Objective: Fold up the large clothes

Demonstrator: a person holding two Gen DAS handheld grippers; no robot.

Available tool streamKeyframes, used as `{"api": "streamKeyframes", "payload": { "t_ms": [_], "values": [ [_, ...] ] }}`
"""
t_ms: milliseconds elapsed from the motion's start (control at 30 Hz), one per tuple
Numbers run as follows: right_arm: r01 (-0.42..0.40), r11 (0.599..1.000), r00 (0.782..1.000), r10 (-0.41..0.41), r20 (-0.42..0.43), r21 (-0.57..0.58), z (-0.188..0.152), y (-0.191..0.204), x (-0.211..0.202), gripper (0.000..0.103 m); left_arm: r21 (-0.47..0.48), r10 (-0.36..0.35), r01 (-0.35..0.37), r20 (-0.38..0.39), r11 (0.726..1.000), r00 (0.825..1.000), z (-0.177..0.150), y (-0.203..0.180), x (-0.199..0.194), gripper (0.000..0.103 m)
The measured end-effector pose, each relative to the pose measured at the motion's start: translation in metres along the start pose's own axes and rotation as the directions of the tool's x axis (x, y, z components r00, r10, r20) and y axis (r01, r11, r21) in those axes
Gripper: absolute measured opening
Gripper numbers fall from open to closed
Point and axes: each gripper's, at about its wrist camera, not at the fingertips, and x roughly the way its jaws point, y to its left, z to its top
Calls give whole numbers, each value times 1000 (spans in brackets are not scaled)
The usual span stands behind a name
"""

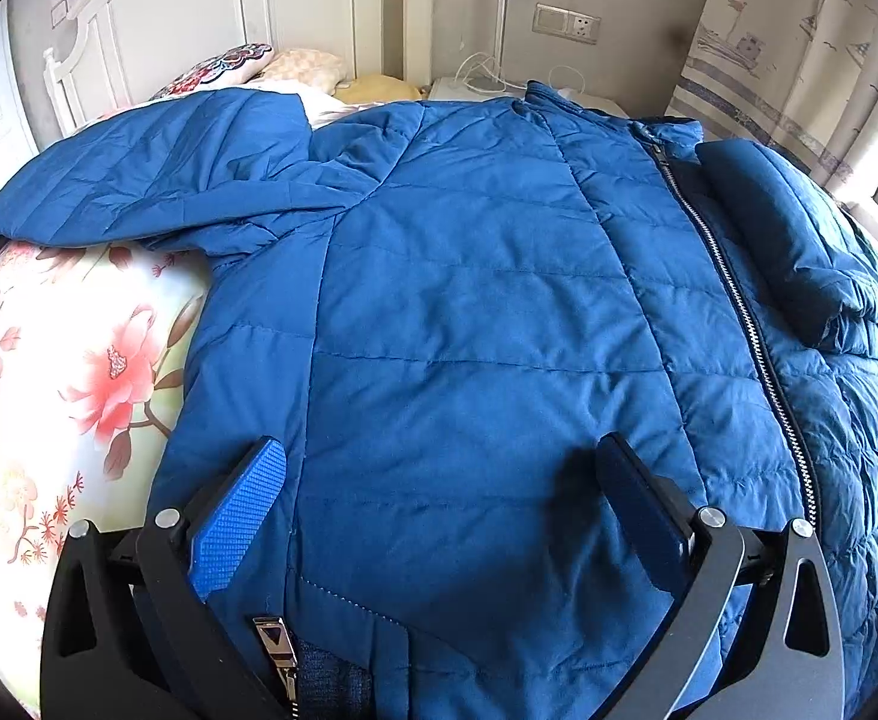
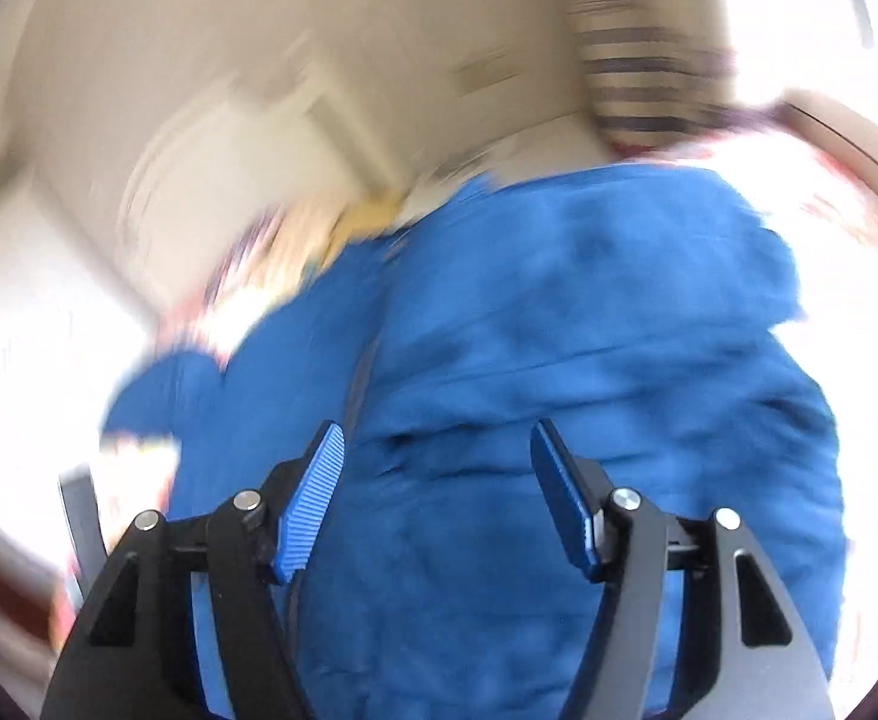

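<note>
A blue quilted jacket (image 1: 475,312) lies spread front-up on the bed, its zipper (image 1: 733,300) running down the right side. One sleeve (image 1: 139,192) stretches out to the left; the other sleeve (image 1: 799,240) lies folded over the body at the right. My left gripper (image 1: 439,456) hovers open over the jacket's lower hem, nothing between its blue pads (image 1: 241,510). The right wrist view is heavily blurred. There my right gripper (image 2: 436,438) stands open above the jacket (image 2: 559,390), with nothing between its fingers.
The bed has a floral sheet (image 1: 61,396) showing at the left. Pillows (image 1: 247,66) lie against a white headboard (image 1: 211,6). A wall socket (image 1: 565,23) and cables sit behind, and a patterned curtain (image 1: 799,48) hangs at the right.
</note>
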Motion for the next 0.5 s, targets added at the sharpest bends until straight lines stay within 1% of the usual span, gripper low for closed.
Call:
{"api": "streamKeyframes", "payload": {
  "t_ms": [67,100,133,167,200,233,267,300,333,367,400,433,500],
  "values": [
    [24,999,999,-22,-50,34,-2,-20,11,58,33,-1,1,6,999,1000,0,-7,-4,98],
    [55,998,996,-54,-75,17,-4,-24,19,57,69,-7,7,1,998,1000,1,-15,-8,98],
    [93,996,992,-92,-88,10,-8,-28,21,43,98,-20,19,4,995,1000,3,-23,-13,98],
    [132,990,990,-130,-55,43,-8,-31,19,29,139,-35,32,19,990,999,6,-35,-21,98],
    [171,982,985,-172,0,79,-8,-35,10,29,204,-45,31,63,978,997,12,-56,-36,98],
    [202,975,978,-206,37,89,-8,-36,2,29,249,-50,25,96,968,994,17,-69,-45,98],
    [277,957,958,-282,60,83,-9,-39,-6,28,323,-63,13,145,946,987,22,-91,-56,98],
    [303,951,951,-306,47,67,-9,-42,-8,28,395,-79,1,180,919,980,26,-114,-62,98],
    [313,949,950,-313,2,25,-11,-43,-4,28,451,-98,2,191,892,977,30,-135,-64,98],
    [333,942,942,-334,-33,-38,-12,-38,1,30,489,-117,10,188,872,975,32,-150,-62,98],
    [362,924,929,-368,-29,-126,-15,-31,3,31,539,-147,30,176,841,973,38,-173,-56,98],
    [371,916,925,-378,-24,-152,-17,-28,2,33,570,-160,37,167,821,973,42,-189,-50,98],
    [358,921,931,-365,-21,-151,-21,-31,-3,35,635,-163,30,152,772,975,51,-222,-32,96]
  ]
}}
